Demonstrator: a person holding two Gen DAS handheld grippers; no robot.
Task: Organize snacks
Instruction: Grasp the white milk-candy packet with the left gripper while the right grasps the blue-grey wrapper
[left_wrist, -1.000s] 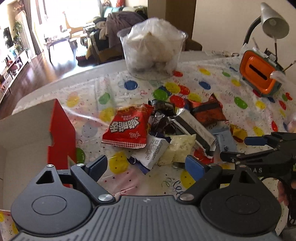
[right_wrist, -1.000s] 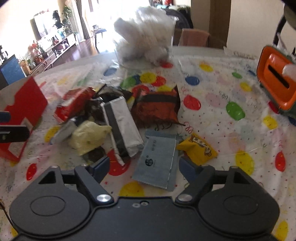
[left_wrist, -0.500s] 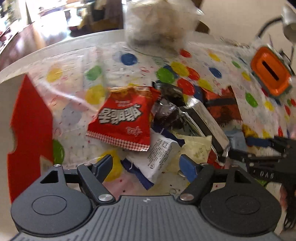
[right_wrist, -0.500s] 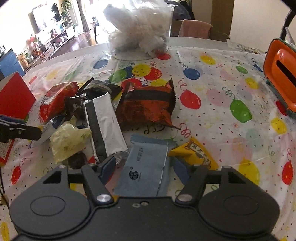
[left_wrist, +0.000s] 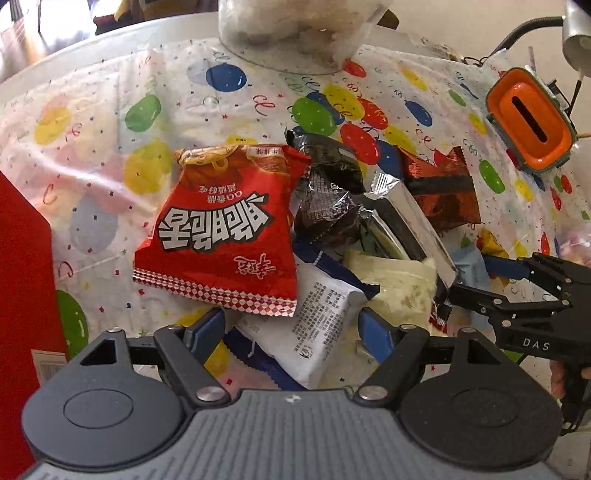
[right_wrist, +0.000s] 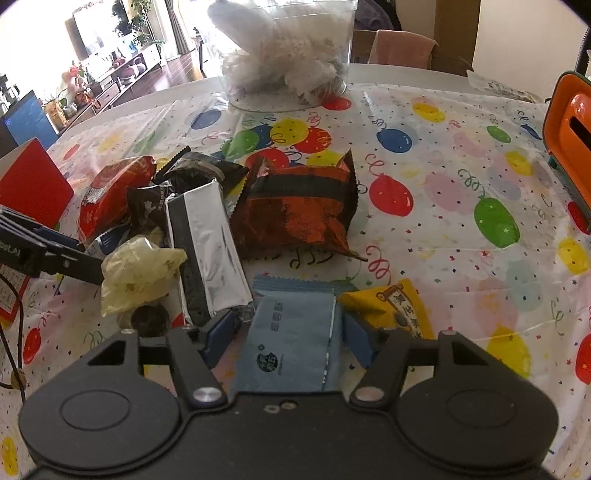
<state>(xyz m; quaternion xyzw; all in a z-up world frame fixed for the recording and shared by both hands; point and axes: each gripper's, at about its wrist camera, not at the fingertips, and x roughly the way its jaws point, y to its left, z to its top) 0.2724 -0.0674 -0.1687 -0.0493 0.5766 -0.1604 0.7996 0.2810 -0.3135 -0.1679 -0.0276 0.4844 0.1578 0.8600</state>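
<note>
A heap of snack packets lies in the middle of the surface: a red noodle-snack bag (left_wrist: 225, 229) on the left of the pile, a white packet (left_wrist: 317, 325) partly under its lower edge, a black crinkled wrapper (left_wrist: 328, 199), a long silver-and-black pack (right_wrist: 207, 254), a pale yellow packet (right_wrist: 140, 269) and a red-brown foil bag (right_wrist: 299, 214) toward the far right. A blue sachet (right_wrist: 291, 343) lies flat next to a small yellow packet (right_wrist: 399, 310). The left tongs (left_wrist: 291, 328) stand wide apart, astride the white packet and gripping nothing. The right tongs (right_wrist: 288, 339) are spread on either side of the blue sachet, not closed on it. The surface wears a white cloth (right_wrist: 443, 173) printed with coloured balloons and confetti. A red carton (left_wrist: 22, 280) stands at its left edge, a clear tub of white bags (right_wrist: 288, 55) at the far side, an orange-topped box (left_wrist: 528, 118) and a grey lamp (left_wrist: 576, 37) to the right. Beyond lies a sunlit living room with a low cabinet (right_wrist: 114, 77) and potted plants.
</note>
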